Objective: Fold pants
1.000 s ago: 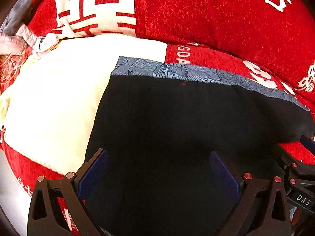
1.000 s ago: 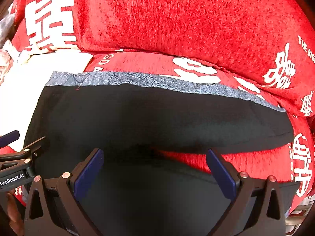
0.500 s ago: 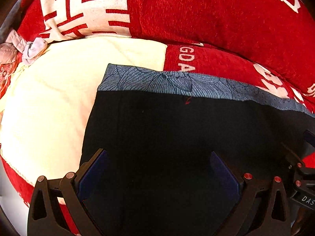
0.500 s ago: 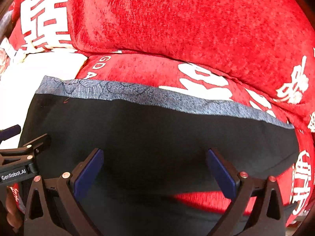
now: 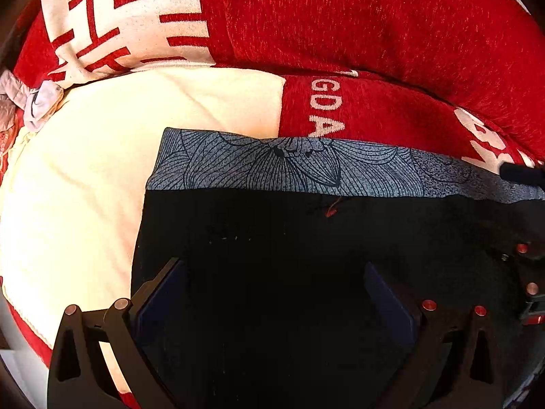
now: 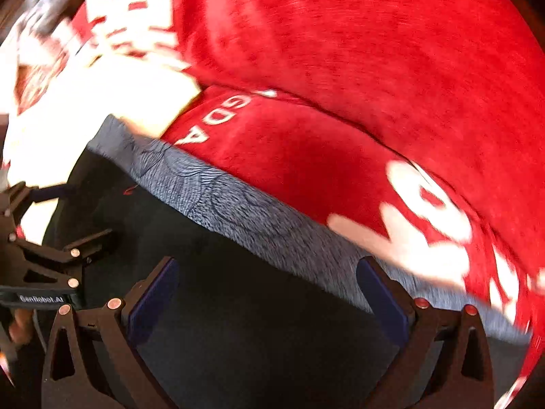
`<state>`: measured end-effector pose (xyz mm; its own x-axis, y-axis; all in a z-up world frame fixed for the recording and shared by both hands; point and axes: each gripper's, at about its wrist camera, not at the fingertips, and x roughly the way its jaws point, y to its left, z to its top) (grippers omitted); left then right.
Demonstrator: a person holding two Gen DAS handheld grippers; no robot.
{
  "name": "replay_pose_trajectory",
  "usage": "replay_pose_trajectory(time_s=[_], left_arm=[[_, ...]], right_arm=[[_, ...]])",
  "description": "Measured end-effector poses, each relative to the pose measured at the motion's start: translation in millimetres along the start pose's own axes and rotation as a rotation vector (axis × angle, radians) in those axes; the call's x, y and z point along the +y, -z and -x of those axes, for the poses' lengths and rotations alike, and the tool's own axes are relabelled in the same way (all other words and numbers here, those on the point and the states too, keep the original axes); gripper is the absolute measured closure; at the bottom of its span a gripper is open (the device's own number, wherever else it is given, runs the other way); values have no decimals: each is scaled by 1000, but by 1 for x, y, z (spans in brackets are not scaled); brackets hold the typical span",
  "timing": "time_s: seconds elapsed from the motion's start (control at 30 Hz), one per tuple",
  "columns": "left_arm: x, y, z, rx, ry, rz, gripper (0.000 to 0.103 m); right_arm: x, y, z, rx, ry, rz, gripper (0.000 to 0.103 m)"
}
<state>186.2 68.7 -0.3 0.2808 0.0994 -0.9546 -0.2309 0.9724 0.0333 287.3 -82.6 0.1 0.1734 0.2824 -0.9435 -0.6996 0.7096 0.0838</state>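
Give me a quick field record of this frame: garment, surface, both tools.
garment: black pants, laid flat, patterned grey waistband at the far edge
surface: red cover with white lettering; cream cloth under the pants' left side
left tool: open, over the black fabric
right tool: open, over the pants near the waistband; view motion-blurred

1. The pants point(image 5: 272, 238) are matt black cloth, smooth, with a grey printed fabric waistband point(image 5: 289, 167) carrying fine line-drawn petals.
2. The sofa cover point(image 5: 374, 34) is red, fuzzy, chenille-like cloth with white woven lettering.
3. The cream panel point(image 5: 85, 187) looks like soft, lightly creased fabric.
4. The left gripper point(image 5: 272, 293) is matt black plastic with shiny reddish metal rivets point(image 5: 429, 305) and dark blue pads point(image 5: 160, 293).
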Motion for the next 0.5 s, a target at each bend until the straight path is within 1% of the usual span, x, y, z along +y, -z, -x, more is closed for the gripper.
replay_pose_trajectory(time_s=[0.07, 0.2, 0.27, 0.37, 0.43, 0.47, 0.5], left_arm=[[-1, 0, 0, -3, -1, -8, 0], [-3, 0, -1, -8, 0, -27, 0], [-2, -2, -1, -9, 6, -30, 0], [1, -3, -3, -9, 21, -27, 0], [4, -5, -3, -7, 29, -21, 0], [5, -5, -4, -6, 34, -17, 0], [5, -5, -3, -5, 39, -13, 0]], right_arm=[[-2, -7, -11, 28, -28, 56, 0], [-8, -14, -35, 99, -101, 93, 0], [-9, -13, -38, 77, -130, 104, 0], [-6, -12, -38, 76, -141, 133, 1], [-1, -12, -37, 82, -160, 149, 7], [1, -12, -34, 81, -180, 163, 17], [4, -12, -31, 78, -200, 178, 33]])
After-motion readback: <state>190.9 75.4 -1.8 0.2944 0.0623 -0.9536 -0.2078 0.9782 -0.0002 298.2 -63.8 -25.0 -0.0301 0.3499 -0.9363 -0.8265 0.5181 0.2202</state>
